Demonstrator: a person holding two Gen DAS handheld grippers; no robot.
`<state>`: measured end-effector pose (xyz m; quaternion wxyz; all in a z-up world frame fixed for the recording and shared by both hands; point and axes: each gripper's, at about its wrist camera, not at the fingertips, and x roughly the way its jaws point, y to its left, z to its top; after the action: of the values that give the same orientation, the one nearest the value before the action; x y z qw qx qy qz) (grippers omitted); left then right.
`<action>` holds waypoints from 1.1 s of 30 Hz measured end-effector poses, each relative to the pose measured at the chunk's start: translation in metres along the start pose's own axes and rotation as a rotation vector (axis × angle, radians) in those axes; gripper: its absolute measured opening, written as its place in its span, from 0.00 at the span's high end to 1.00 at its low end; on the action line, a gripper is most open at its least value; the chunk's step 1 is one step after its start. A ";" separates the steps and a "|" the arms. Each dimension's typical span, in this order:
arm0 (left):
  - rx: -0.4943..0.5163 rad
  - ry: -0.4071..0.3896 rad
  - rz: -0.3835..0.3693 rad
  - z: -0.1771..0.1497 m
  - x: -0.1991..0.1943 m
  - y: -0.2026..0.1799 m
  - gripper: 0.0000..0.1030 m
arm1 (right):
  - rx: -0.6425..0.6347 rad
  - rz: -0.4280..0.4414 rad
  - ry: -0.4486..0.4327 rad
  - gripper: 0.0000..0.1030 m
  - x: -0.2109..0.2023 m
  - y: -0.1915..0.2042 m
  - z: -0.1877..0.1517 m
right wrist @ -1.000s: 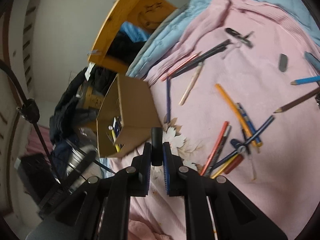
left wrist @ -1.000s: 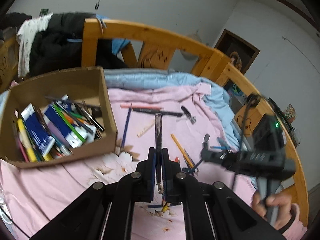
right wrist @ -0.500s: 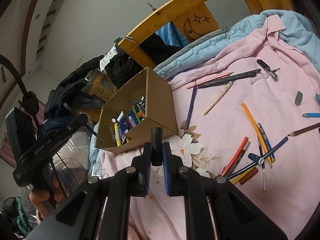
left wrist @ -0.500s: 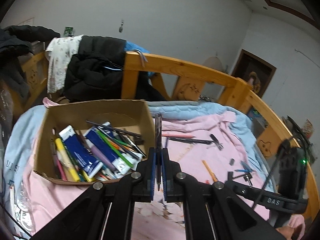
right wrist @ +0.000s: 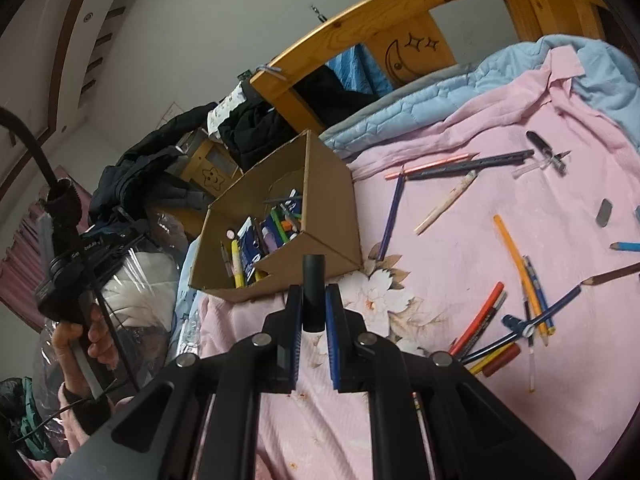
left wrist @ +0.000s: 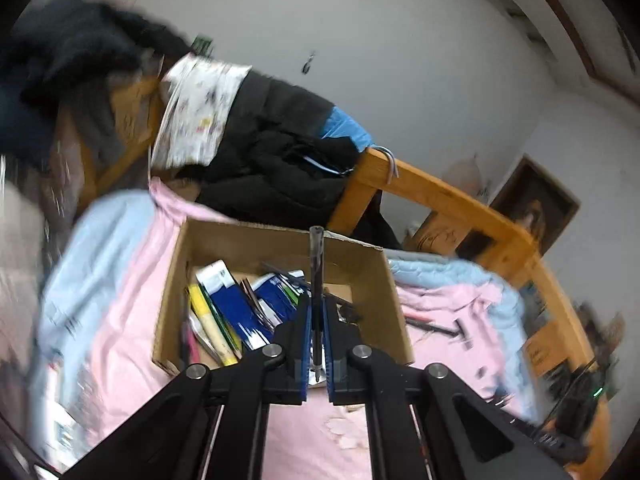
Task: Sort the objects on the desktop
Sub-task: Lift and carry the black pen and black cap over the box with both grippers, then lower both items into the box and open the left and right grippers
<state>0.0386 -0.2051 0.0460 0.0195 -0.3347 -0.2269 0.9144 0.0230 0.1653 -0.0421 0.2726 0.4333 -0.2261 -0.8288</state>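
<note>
Now both grippers are clamped tight, left gripper point(left wrist: 316, 344) on a pen point(left wrist: 315, 276) above the box point(left wrist: 276, 240) at twelve o'clock for dropping, right gripper point(right wrist: 314, 312) on a marker point(right wrist: 313, 292).

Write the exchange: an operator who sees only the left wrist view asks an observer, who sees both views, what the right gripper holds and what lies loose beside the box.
Operator: My left gripper is shut on a pen, with the box ahead. What does the other one hold?
Observer: The right gripper is shut on a black marker.
Operator: What lies loose to the right of the box?
Observer: Many pens and pencils are scattered on the pink sheet, among them an orange pencil and a red pen.
</note>
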 end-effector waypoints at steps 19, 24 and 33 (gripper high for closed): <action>-0.053 0.089 0.059 0.000 0.051 0.040 0.95 | -0.068 0.085 0.021 0.89 0.060 0.062 0.065; -0.076 0.089 0.051 0.002 0.059 0.051 0.95 | -0.107 0.076 0.062 0.89 0.094 0.078 0.062; -0.077 0.115 0.135 0.001 0.088 0.066 0.95 | -0.099 0.032 0.112 0.89 0.133 0.074 0.064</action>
<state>-0.0230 -0.2482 -0.0347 -0.0421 -0.4018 -0.2375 0.8834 -0.0750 0.0326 -0.0421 0.3193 0.4614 -0.1761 -0.8088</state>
